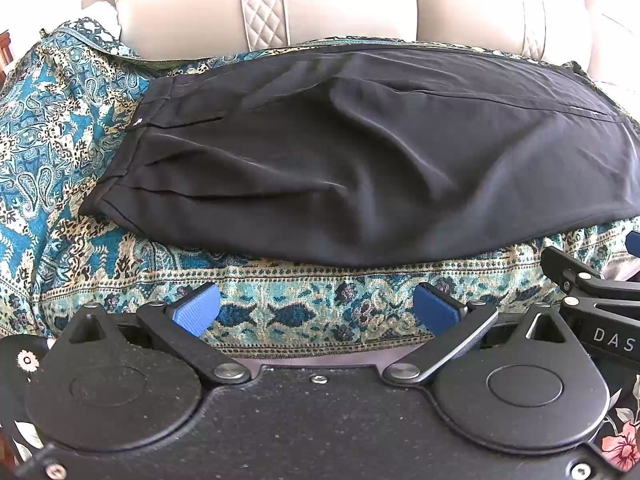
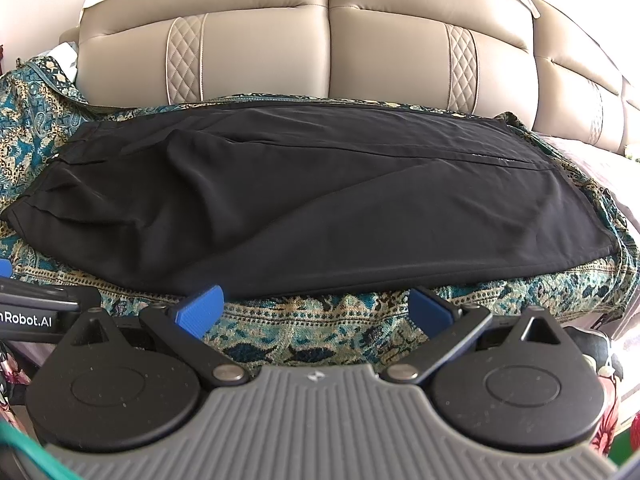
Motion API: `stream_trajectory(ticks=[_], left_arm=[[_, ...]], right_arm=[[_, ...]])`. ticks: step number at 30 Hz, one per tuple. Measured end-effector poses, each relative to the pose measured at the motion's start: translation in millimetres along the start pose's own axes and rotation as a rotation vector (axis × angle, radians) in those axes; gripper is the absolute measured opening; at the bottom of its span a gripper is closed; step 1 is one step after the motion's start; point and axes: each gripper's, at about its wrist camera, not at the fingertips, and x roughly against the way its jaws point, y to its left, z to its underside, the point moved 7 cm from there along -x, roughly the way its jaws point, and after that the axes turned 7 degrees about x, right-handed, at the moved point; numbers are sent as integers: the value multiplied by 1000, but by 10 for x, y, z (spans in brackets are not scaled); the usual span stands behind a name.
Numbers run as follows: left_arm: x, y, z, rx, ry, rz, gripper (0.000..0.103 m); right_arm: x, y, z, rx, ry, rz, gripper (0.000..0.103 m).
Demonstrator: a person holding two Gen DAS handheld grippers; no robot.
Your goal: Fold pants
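Here the black pants [image 2: 304, 196] lie flat, their right end perhaps cut off.

Left wrist view: the black pants [image 1: 360, 152] run out of frame at 3 o'clock, so that end cannot be inspected. The right gripper [image 1: 600, 300] enters at 3 o'clock, mostly cut off; finger spacing cannot be determined.

Right wrist view: the left gripper [image 2: 36, 304] shows only partly at 9 o'clock, lettering truncated. The patterned cloth [image 2: 320, 328] is covered by the pants [image 2: 320, 200] across its middle. The beige sofa backrest [image 2: 328, 48] is cropped at 12 o'clock.
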Motion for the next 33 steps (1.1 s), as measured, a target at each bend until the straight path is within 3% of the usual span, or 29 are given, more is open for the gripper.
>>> stream_trajectory(ticks=[26,33], left_arm=[[-1,27,14,-3,-4,-7,103],[-84,71,-52,-25,-17,-41,103]], right_arm=[[-2,-16,24,3,2,4,103],[-149,-97,39,-30,34,39,103]])
